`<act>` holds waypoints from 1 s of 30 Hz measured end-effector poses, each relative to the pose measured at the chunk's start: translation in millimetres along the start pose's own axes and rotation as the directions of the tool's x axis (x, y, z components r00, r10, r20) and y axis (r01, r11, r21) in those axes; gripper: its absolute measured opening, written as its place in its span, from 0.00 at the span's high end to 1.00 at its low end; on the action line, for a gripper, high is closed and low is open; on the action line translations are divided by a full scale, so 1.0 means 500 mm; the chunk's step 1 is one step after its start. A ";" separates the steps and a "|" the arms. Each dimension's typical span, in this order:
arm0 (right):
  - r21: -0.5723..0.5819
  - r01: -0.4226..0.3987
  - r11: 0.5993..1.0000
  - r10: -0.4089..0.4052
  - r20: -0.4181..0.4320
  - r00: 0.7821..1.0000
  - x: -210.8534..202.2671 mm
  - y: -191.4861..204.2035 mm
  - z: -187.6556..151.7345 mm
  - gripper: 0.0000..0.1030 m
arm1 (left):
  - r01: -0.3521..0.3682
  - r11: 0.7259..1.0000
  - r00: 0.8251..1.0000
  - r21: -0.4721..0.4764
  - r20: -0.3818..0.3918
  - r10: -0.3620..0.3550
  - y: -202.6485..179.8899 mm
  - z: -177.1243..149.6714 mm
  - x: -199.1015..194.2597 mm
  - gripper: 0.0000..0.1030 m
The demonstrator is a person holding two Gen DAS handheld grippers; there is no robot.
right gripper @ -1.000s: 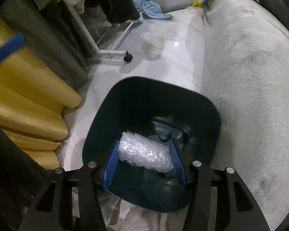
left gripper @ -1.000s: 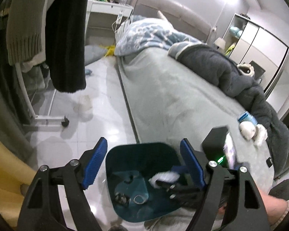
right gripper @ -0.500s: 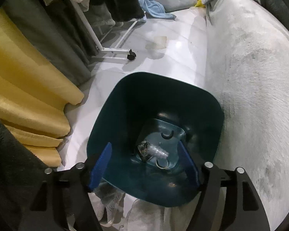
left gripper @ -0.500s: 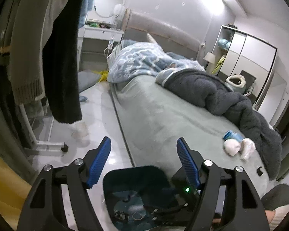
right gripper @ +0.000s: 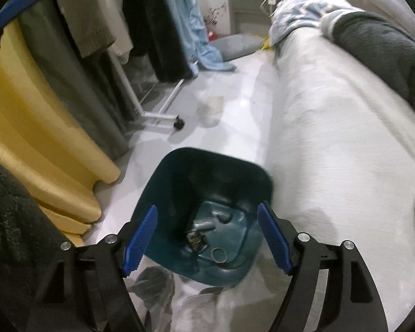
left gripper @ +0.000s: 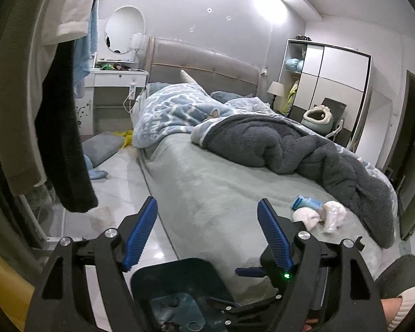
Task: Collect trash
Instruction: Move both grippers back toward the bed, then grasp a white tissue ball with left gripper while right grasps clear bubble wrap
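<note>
A dark teal trash bin [right gripper: 179, 182] stands on the floor beside the bed. On its bottom lie a clear bubble-wrap roll [right gripper: 204, 225], a dark wrapper [right gripper: 196, 239] and a small ring [right gripper: 218, 254]. My right gripper [right gripper: 207, 210] hangs above the bin's near side, its jaws opening with nothing between them. My left gripper [left gripper: 207, 204] is higher and points over the bin [left gripper: 179, 276] toward the bed, its jaws also opening and empty. Crumpled white and blue trash [left gripper: 315, 213] lies on the bed near the dark blanket.
A grey-sheeted bed [left gripper: 221, 188] with a dark fleece blanket [left gripper: 304, 149] fills the right. Clothes hang from a wheeled rack [right gripper: 163, 116] on the left, beside a yellow curtain [right gripper: 41, 149]. A clear cup [right gripper: 211, 105] sits on the floor. Crumpled plastic [right gripper: 155, 285] lies by the bin.
My right gripper opened and the bubble-wrap roll dropped to the bottom of the bin. Both grippers rose, and the left one tilted up from the bin toward the bed.
</note>
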State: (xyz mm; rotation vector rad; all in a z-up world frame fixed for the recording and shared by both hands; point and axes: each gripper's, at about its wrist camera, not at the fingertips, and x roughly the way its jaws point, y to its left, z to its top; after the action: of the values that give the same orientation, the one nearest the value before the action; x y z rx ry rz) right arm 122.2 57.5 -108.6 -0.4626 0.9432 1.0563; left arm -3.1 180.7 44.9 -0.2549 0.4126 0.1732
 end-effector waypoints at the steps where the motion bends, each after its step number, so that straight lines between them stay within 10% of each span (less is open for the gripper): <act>1: 0.009 0.008 1.000 -0.008 0.012 1.000 -0.011 -0.010 -0.001 0.26 | 0.005 1.000 1.000 -0.002 0.000 -0.005 -0.006 0.000 0.004 0.22; 30: 0.276 0.208 0.938 -0.280 0.253 0.926 -0.290 -0.254 -0.101 0.26 | 0.144 0.982 0.985 0.120 -0.115 -0.130 -0.208 -0.004 0.133 0.18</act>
State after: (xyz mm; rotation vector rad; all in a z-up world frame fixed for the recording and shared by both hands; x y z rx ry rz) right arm 188.7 -112.5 -28.1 -0.2058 0.7195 0.7414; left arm 79.0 88.5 37.3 -0.1662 0.5089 -0.0023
